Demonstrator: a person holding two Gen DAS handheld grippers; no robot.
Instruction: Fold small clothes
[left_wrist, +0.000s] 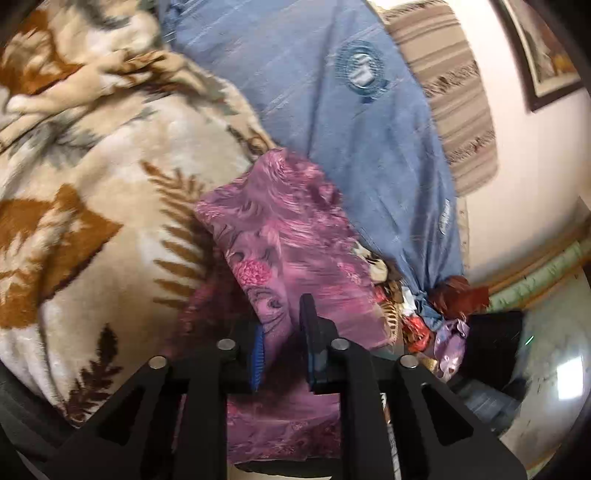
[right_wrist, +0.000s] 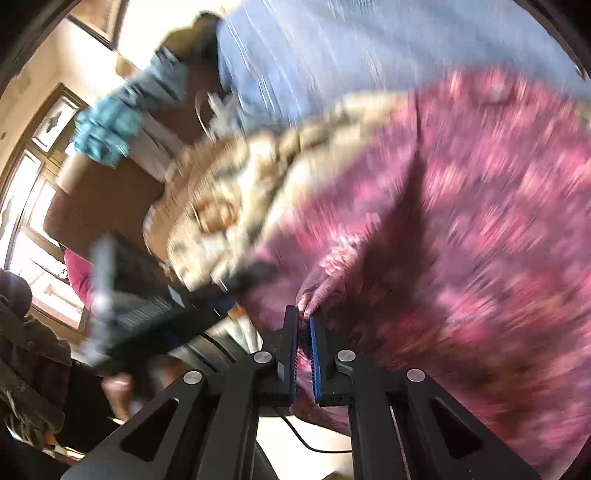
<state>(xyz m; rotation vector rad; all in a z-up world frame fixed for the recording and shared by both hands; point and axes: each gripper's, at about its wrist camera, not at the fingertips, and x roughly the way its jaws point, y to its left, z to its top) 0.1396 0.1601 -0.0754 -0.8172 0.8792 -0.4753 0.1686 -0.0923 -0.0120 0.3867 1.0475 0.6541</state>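
A small purple and pink floral garment (left_wrist: 280, 236) lies over a beige and brown leaf-patterned blanket (left_wrist: 92, 192). My left gripper (left_wrist: 282, 325) is shut on the garment's near edge, with cloth between its blue-padded fingers. In the right wrist view the same garment (right_wrist: 480, 221) fills the right side, blurred by motion. My right gripper (right_wrist: 303, 321) is shut on a pinched corner of the garment, which sticks up between the fingertips.
A large blue cloth (left_wrist: 351, 110) lies beside the garment, with a striped beige pillow (left_wrist: 454, 103) behind it. A heap of coloured clothes (left_wrist: 436, 317) sits at the right. A teal cloth (right_wrist: 107, 129) and a window (right_wrist: 33, 177) show in the right wrist view.
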